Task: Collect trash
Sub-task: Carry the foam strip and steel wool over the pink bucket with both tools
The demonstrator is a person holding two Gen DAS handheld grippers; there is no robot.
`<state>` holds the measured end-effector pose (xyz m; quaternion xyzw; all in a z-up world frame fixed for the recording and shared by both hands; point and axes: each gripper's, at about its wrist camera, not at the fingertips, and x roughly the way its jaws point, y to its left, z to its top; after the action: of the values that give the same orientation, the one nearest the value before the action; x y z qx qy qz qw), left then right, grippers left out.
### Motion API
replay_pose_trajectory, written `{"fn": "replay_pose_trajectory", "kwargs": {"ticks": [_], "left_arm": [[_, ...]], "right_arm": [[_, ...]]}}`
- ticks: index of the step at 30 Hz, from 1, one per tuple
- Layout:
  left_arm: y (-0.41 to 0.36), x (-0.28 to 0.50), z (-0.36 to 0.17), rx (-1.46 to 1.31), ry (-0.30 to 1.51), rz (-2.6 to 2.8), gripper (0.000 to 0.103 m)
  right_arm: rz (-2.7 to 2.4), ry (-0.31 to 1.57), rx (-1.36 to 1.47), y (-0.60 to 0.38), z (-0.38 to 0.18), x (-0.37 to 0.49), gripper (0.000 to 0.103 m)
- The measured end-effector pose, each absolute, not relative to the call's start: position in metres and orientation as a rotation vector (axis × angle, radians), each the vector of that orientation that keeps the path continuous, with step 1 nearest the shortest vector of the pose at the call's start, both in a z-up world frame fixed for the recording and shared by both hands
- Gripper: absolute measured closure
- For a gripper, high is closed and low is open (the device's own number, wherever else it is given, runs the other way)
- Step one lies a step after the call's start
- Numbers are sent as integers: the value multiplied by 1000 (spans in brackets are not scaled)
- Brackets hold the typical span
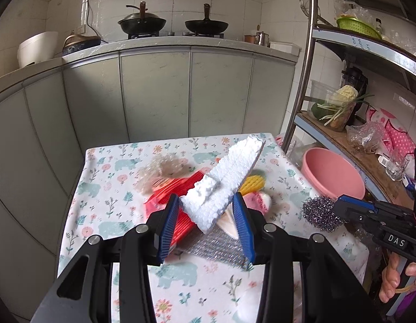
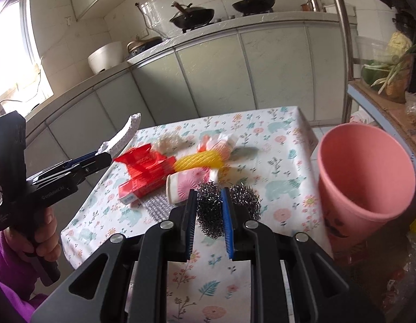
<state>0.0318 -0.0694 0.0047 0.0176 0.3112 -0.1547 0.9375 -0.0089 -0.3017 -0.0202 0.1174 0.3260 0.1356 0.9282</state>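
Grippers are both carrying loads: left gripper is pinching a jagged white styrofoam slab, right gripper is squeezing a steel-wire scouring ball, probably heading for the pink plastic bucket just to its right.

I see the table standing in front of the counter cabinets, with the shelf rack to its right. The bin sits just beside the table's right edge, below the rack. On the table, the carton lies left of the mesh sleeve, and the cup lies just in front of both (touching or not, I cannot tell). The left gripper holds the foam piece above the carton. The right gripper holds the scouring ball above the table's right half, left of the bin.
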Motion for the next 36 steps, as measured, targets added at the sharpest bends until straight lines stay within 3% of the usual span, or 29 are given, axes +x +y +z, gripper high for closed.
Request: {"fn": "replay_pose_trajectory", "kwargs": {"ticks": [18, 36], "left_arm": [[-205, 75, 17, 129, 639, -454, 62], [-320, 105, -11, 238, 691, -547, 62]], "right_arm": [[77, 578, 274, -388, -3, 1, 84], [-65, 608, 321, -457, -29, 26, 84]]}}
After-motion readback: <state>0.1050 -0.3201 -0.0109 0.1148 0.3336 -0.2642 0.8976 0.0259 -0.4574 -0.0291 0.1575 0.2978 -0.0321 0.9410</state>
